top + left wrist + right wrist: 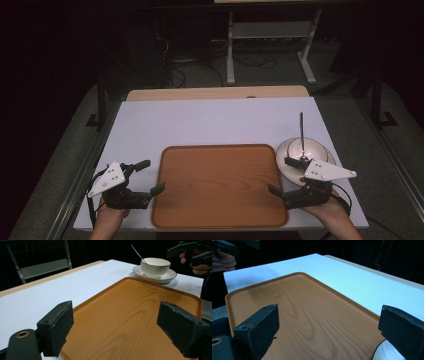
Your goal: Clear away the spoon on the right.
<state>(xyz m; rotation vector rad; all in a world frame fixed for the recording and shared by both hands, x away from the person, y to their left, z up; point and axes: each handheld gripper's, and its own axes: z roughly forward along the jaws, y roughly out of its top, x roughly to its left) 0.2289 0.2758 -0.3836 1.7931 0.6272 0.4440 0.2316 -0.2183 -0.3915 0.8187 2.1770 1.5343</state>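
A brown wood-grain tray (pixel 220 200) lies bare in the middle of the white table top (pixel 215 120). My left gripper (pixel 152 176) hovers at the tray's left edge, jaws open with nothing between them; in its own view the left gripper (pixel 117 327) frames the tray (pixel 140 292). At the tray's right edge my right gripper (pixel 281 175) also stands open and holds nothing. In the right gripper view, the right gripper (pixel 327 332) looks across the tray (pixel 299 300). A white bowl (pixel 155 266) with a spoon (pixel 137 253) sits on a saucer (pixel 170 277), just behind the right gripper.
The saucer (pixel 290 150) stands on the table right of the tray, its rim (pixel 387 352) just under my right jaw. A wooden strip (pixel 215 93) runs along the table's far edge. Beyond it are a dark floor, cables and a grey frame (pixel 270 35).
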